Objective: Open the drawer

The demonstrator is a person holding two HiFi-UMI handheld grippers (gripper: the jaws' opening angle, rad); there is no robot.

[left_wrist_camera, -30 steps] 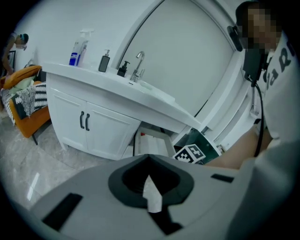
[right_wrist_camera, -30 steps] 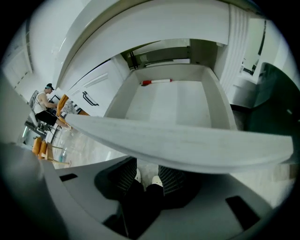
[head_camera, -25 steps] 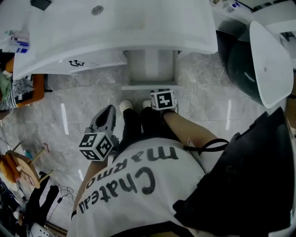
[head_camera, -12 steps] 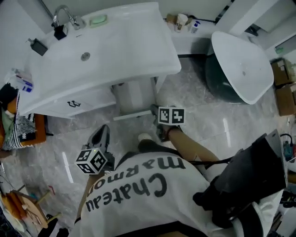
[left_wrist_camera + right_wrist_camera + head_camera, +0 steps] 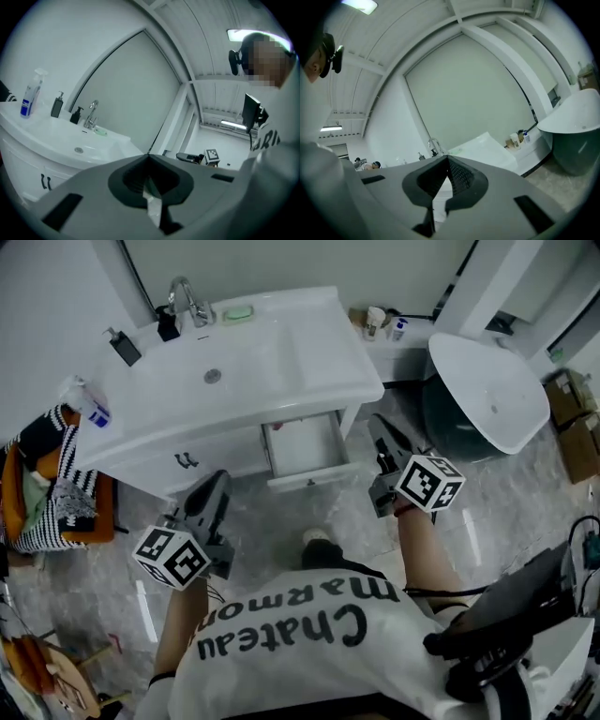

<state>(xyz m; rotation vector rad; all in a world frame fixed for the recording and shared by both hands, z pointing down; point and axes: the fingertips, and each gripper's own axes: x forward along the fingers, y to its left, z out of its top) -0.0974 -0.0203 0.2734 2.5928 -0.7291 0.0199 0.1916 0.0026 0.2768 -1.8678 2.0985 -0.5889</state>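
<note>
Now the drawer (image 5: 305, 444) stands pulled out from the vanity under the washbasin (image 5: 234, 362), its white inside showing (nothing in it that can be made out). The task looks done. Your right gripper (image 5: 382, 432) is off the drawer front, just to its right and apart from it, and its jaws are closing together on nothing. Your left gripper (image 5: 216, 491) is clenched and empty too, held level, left of the drawer. A second ago you were crouched low with the right gripper down at the drawer front; since then you have stood up, and both grippers have risen clear.
</note>
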